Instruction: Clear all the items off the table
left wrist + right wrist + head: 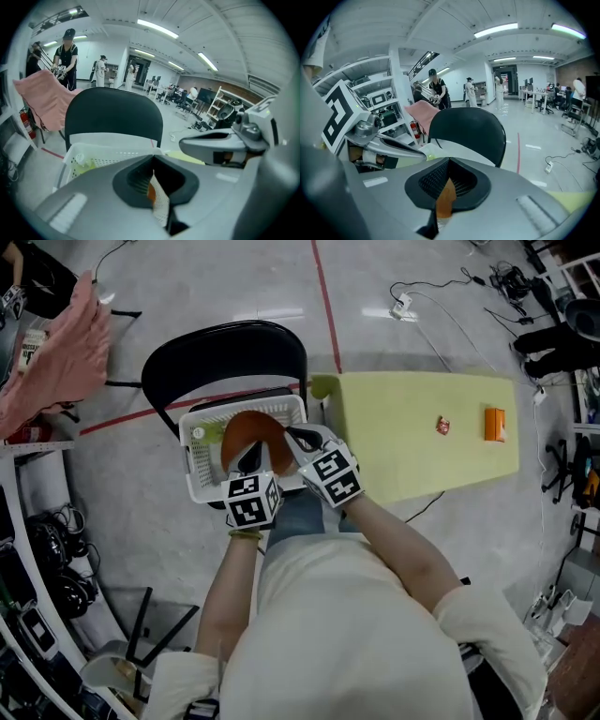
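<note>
1. The left hand-held gripper (246, 458) and the right hand-held gripper (299, 440) are each closed tight on one edge of the orange-brown round flat thing (258, 431), probably a plate. A grip from two sides likely keeps so wide and thin a piece level while it is carried.
2. The orange-brown piece hangs over the white perforated plastic basket (191, 472), off the counter. This suggests it is about to be lowered in.
3. The basket rests on the seat of the black plastic chair (225, 352), just left of the yellow-green counter (403, 456), so cleared things need only a short carry.
4. At the basket's far left lies a yellow-green thing with a pale cap (201, 434), perhaps a bottle. The held piece hides the rest of the basket's inside.
5. A small red item (442, 426) and an orange box (494, 424) lie toward the counter's right end, well apart from the basket, so the task looks partly done.
</note>
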A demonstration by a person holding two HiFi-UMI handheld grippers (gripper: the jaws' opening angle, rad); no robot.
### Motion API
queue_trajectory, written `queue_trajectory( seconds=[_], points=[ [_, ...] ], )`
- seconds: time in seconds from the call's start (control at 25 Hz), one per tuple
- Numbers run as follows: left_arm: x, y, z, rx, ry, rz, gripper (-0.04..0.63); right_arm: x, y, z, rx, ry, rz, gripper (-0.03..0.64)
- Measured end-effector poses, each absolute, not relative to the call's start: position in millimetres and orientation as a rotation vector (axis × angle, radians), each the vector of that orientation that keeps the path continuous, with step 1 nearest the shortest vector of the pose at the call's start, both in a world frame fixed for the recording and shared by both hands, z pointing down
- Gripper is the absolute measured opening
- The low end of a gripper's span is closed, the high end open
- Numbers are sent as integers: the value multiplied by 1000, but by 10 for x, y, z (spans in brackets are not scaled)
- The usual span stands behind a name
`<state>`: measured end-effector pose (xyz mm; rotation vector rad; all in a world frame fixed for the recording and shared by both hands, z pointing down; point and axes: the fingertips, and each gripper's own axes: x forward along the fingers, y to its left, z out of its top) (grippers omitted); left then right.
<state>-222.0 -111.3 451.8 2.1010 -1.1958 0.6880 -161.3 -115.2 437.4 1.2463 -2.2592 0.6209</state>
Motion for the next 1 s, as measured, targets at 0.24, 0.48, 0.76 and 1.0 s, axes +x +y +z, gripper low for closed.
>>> queue_trajectory(
  seconds=[0.24, 0.48, 0.76, 1.0],
  points=[
    [-1612, -1059, 4402, 2189, -1108, 716, 9, -976, -1032, 4261, 1382, -2221, 661, 0],
    [-1011, -909, 4334, 2234, -1045, 735, 9, -340, -845, 4181, 1480, -2190, 679, 0],
    [-223, -612, 4359, 2280, -946, 777, 9, 490, -489, 4174, 1607, -2124, 720, 0],
    [471, -337, 4435, 2324, -837, 819, 9, 1270, -121, 4282, 1749, -2021, 772, 0]
  ],
)
